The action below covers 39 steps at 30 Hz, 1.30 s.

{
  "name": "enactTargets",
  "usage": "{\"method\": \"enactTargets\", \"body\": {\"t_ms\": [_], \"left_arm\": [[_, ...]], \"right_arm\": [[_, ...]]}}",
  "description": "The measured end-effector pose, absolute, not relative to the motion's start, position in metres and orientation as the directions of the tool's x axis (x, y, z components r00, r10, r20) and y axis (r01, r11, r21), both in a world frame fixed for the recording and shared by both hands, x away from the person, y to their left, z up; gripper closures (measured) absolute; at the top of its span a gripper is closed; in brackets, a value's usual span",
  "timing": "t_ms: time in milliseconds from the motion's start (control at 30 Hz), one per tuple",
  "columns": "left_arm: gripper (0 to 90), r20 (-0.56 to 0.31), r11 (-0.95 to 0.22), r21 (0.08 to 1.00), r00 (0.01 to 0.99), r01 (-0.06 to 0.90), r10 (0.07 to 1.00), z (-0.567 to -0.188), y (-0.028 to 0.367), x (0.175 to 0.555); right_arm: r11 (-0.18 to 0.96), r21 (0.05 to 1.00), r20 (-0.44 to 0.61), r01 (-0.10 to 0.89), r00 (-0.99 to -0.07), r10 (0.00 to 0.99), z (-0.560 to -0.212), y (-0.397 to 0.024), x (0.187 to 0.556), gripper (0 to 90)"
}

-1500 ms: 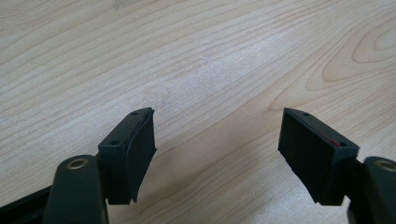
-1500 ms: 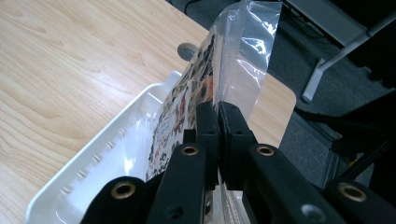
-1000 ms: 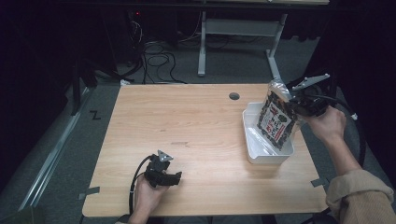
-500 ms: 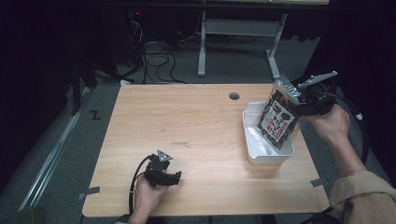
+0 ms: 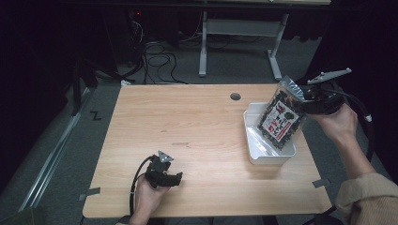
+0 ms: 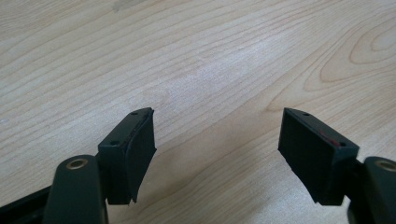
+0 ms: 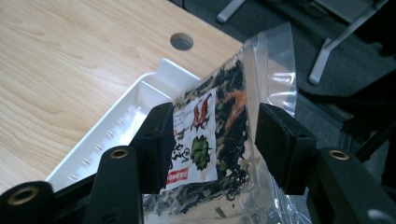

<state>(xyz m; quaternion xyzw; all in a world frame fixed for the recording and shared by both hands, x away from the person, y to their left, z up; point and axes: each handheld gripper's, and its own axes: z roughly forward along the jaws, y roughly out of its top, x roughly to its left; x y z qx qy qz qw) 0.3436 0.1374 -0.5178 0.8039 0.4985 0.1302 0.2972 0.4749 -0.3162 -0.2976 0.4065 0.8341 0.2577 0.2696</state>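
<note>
Holding a clear bag of dried dark greens [image 5: 280, 121] with a white label, our right gripper [image 7: 211, 140] has its fingers clamped on it, tilted above the white tray [image 5: 254, 149] at the desk's [image 5: 187, 122] right side. Our left gripper [image 6: 215, 140] rests near the front edge, fingers spread apart around nothing.

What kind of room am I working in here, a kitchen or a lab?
Likely a lab or recording workspace, not a kitchen: a bare wooden table with a cable hole, loose cables on grey carpet, and dark surroundings.
</note>
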Motion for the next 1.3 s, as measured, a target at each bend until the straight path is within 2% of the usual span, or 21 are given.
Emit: {"method": "enactTargets", "body": {"t_ms": [200, 433, 633, 933, 1033, 1133, 1300], "left_arm": [[27.6, -0.085, -0.329, 0.610, 0.472, 0.721, 0.877, -0.517, 0.137, 0.343], [27.6, -0.083, -0.333, 0.613, 0.478, 0.717, 0.875, -0.517, 0.137, 0.343], [27.6, -0.084, -0.335, 0.617, 0.483, 0.712, 0.871, -0.516, 0.136, 0.342], [27.6, -0.086, -0.333, 0.623, 0.486, 0.708, 0.870, -0.515, 0.136, 0.341], [27.6, -0.085, -0.335, 0.625, 0.488, 0.705, 0.869, -0.516, 0.136, 0.341], [27.7, -0.084, -0.340, 0.622, 0.491, 0.705, 0.867, -0.516, 0.135, 0.342], [27.6, -0.083, -0.343, 0.622, 0.496, 0.703, 0.865, -0.517, 0.133, 0.341]], "right_arm": [[0.553, 0.699, -0.244, 0.453, -0.576, 0.780, -0.284, -0.310, 0.448, 52.0], [0.547, 0.733, -0.217, 0.404, -0.624, 0.751, -0.279, -0.308, 0.424, 53.4], [0.537, 0.764, -0.177, 0.357, -0.684, 0.707, -0.288, -0.301, 0.399, 55.9], [0.541, 0.778, -0.126, 0.320, -0.764, 0.633, -0.320, -0.278, 0.369, 57.4], [0.496, 0.807, -0.069, 0.321, -0.783, 0.618, -0.344, -0.274, 0.362, 58.4], [0.545, 0.797, -0.165, 0.259, -0.775, 0.610, -0.366, -0.265, 0.349, 61.7], [0.535, 0.794, -0.098, 0.289, -0.808, 0.582, -0.395, -0.254, 0.345, 61.2]]}}
